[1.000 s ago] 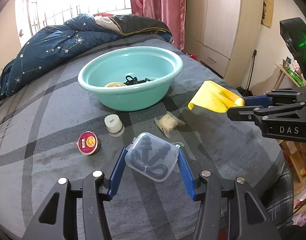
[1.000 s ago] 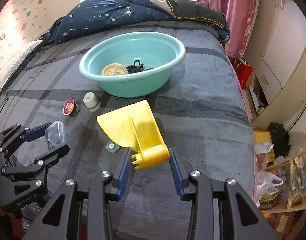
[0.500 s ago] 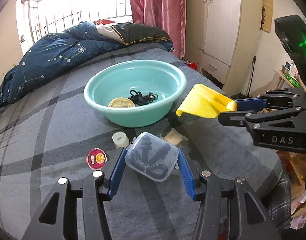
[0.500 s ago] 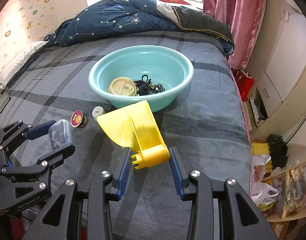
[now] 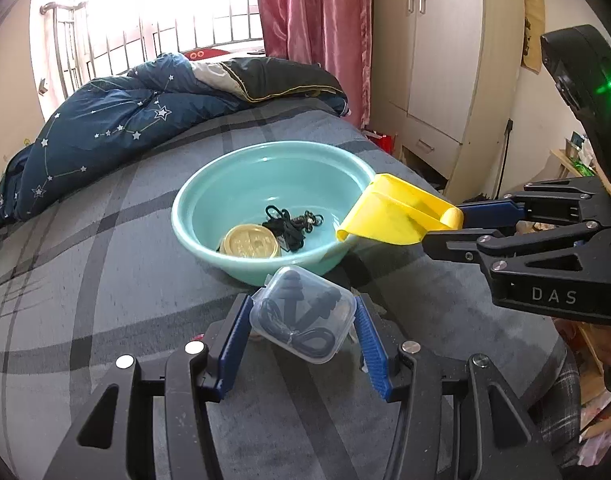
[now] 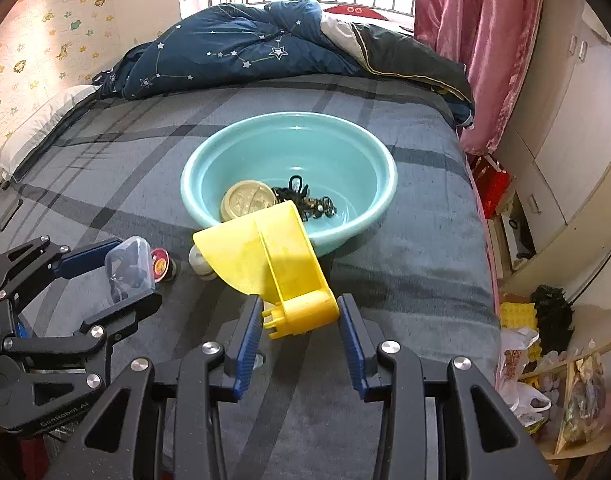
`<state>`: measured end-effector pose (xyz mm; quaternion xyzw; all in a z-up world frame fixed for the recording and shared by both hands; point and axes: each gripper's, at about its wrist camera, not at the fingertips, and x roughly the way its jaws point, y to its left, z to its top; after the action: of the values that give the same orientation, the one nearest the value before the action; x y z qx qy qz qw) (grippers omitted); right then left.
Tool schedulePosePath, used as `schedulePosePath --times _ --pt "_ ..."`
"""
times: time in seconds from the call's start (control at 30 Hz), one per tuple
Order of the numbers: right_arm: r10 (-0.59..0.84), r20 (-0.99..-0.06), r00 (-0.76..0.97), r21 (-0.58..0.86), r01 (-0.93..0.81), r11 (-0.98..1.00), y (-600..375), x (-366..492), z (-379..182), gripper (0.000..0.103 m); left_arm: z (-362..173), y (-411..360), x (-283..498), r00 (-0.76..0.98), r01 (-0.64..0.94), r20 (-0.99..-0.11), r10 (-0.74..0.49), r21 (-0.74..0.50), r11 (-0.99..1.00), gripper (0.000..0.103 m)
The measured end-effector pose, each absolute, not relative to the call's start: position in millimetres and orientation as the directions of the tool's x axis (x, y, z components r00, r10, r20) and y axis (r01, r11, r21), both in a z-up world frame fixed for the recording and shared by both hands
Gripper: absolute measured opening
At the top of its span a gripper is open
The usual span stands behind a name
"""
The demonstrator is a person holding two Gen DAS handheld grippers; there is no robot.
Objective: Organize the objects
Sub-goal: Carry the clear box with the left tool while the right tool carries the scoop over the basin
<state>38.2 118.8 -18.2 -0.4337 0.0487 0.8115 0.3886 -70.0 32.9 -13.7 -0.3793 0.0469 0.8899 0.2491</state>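
Nearest, the left tool [image 5: 301, 330] grips a small clear plastic case [image 5: 302, 318] holding dark blue corded earplugs, its blue pads pressed against the case's two sides, partly closed around it. The case is held in the air above the grey checked bed [image 5: 85, 248], just short of the near rim of a round teal plastic basin [image 5: 193, 196].

To its right, the right tool [image 6: 301, 322] is clamped on the round handle end of a bright yellow plastic scoop [image 6: 273, 256], a blue pad on either side. The scoop's wide mouth points away from the tool, and its front edge reaches over the near rim of the basin.

On the bed between the two tools, seen from the right wrist view, lie a small round red tin [image 6: 161, 266] and a small white cylinder [image 6: 199, 262], side by side, close to the basin's outer wall.

Inside the basin rest a round gold-coloured lid [image 5: 249, 242] and, touching it on the right, a tangle of black cord and beads [image 5: 293, 224].

Farther off, a rumpled navy star-print duvet [image 6: 233, 48] is heaped at the bed's far end, with pink curtains [image 5: 313, 32] and a barred window [image 5: 161, 48] behind.
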Motion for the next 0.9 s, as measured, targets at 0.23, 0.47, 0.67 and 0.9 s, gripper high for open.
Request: schedulePosePath --times 0.23,0.47,0.67,0.9 --pt "0.595 -0.733 -0.33 -0.26 -0.672 -0.693 129 27 -8 0.041 -9 36 -88 -0.588 -0.483 -0.698 0.409 -0.103 -0.869 0.056" --pt "0.597 -0.727 -0.339 -0.261 -0.667 -0.698 142 15 -2 0.041 -5 41 -107 -0.589 -0.486 -0.697 0.408 -0.098 -0.868 0.056" --pt "0.597 -0.726 -0.342 -0.266 -0.661 -0.702 153 5 0 0.041 -6 42 -126 -0.585 -0.49 -0.7 0.41 -0.098 -0.866 0.056" --pt "0.596 -0.727 -0.342 -0.263 -0.663 -0.701 171 -8 3 0.041 -7 43 -143 -0.583 -0.49 -0.701 0.41 -0.098 -0.866 0.056"
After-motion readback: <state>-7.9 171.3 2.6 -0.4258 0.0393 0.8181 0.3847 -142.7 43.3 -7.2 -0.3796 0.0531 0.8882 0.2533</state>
